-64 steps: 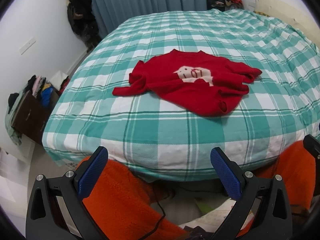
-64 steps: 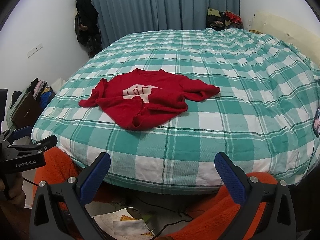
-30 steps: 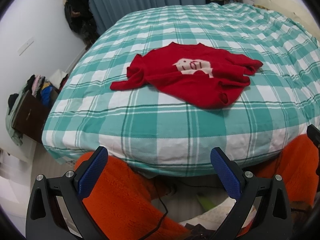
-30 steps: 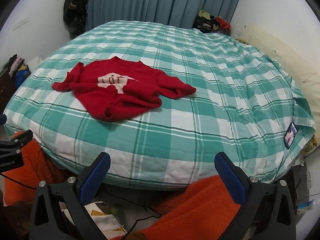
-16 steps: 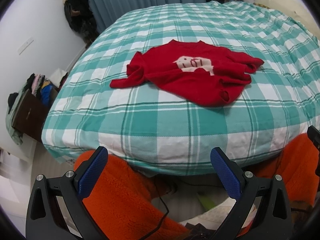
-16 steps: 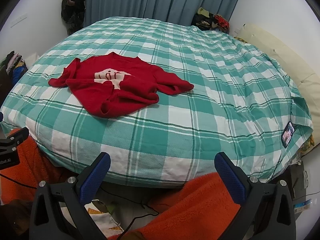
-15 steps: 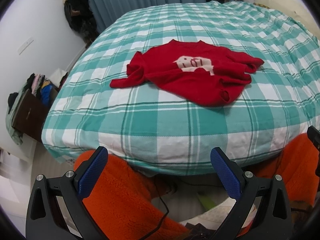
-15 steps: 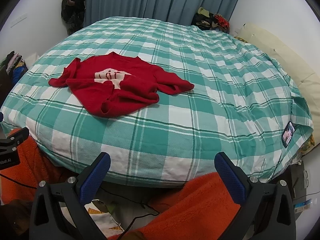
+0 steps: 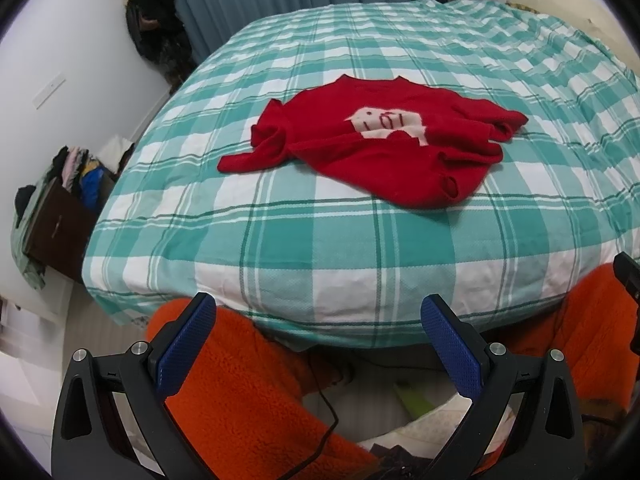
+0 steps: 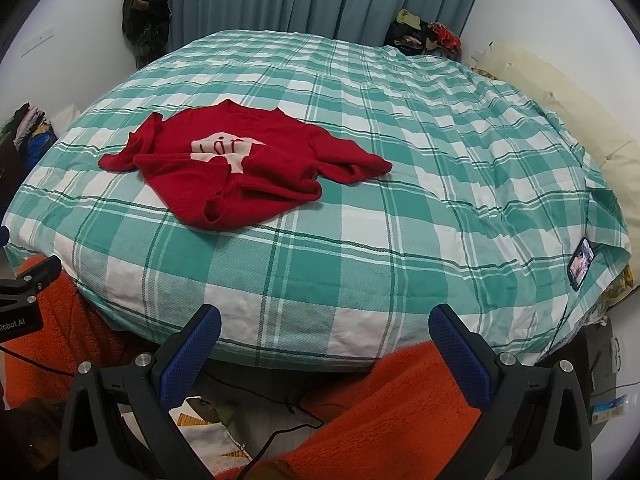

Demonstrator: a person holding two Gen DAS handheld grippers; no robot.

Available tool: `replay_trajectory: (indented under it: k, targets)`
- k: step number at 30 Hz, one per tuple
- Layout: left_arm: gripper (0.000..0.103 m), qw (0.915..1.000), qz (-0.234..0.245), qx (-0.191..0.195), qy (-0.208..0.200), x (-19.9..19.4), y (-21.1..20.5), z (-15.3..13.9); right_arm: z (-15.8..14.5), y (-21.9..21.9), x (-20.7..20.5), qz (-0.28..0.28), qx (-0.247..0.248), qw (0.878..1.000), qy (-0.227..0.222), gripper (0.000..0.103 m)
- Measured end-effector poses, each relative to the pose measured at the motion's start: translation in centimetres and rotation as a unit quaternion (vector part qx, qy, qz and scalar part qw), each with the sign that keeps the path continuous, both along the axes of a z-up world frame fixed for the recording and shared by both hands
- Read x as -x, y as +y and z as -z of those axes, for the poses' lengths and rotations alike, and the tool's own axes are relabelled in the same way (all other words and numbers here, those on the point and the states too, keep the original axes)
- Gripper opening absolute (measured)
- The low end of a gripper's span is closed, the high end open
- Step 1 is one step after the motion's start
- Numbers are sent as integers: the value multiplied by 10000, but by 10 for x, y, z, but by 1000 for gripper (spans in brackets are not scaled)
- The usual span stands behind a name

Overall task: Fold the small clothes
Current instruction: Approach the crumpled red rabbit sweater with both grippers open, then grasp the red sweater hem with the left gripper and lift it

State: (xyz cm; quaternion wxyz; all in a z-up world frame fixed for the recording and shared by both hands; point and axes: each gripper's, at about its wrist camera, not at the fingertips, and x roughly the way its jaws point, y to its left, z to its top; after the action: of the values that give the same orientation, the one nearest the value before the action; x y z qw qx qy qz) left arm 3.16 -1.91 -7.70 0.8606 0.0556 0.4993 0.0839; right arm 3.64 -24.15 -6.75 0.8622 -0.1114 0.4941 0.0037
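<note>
Lying beyond spread fingers [image 9: 188,344]: sweater [image 9: 384,148]

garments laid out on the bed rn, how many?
1. A red sweater lies rumpled on the checked bedspread, toward its near edge, ahead of both open grippers, left gripper and right gripper. Clothes piles sit beyond the bed, not on it.

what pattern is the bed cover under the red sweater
The bed cover is a teal-green and white plaid check with thin dark green lines, clearest in the right wrist view.
</note>
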Motion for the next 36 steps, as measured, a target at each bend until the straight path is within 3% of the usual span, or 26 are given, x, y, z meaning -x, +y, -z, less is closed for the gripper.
replay_trajectory:
  k: [12, 16, 19, 24, 29, 33, 34, 35, 36]
  targets:
    - [102, 10000, -16, -2, 12, 0, 1, 2, 3, 0, -1, -24, -116, 9999, 31, 102]
    - [102, 9997, -213, 88, 61, -3, 13, 7, 19, -9, -14, -496, -916, 9945, -90, 102]
    - [102, 9988, -420, 220, 68, -2, 28, 8, 44, -10, -40, -741, -1032, 9919, -3, 101]
    - [102, 9974, -678, 227, 117, 2, 43, 11, 83, 4, -116, -811, -1524, 9843, 363, 57]
    - [102, 9963, -805, 248, 156, 7, 52, 12, 136, 42, -191, -527, -1948, 9751, 915, 54]
    - [102, 9951, -939, 186, 236, 9, 59, 17, 179, 38, -229, 667, -2929, 9455, 1259, 52]
    - [102, 9946, -980, 176, 275, 9, 62, 20, 186, 35, -232, 870, -2959, 9424, 1294, 42]
    - [102, 9944, -1003, 173, 300, 9, 64, 22, 192, 30, -233, 1029, -2960, 9407, 1297, 18]
    - [102, 9941, -1024, 165, 318, 9, 66, 24, 192, 24, -231, 1079, -2970, 9403, 1266, 9]
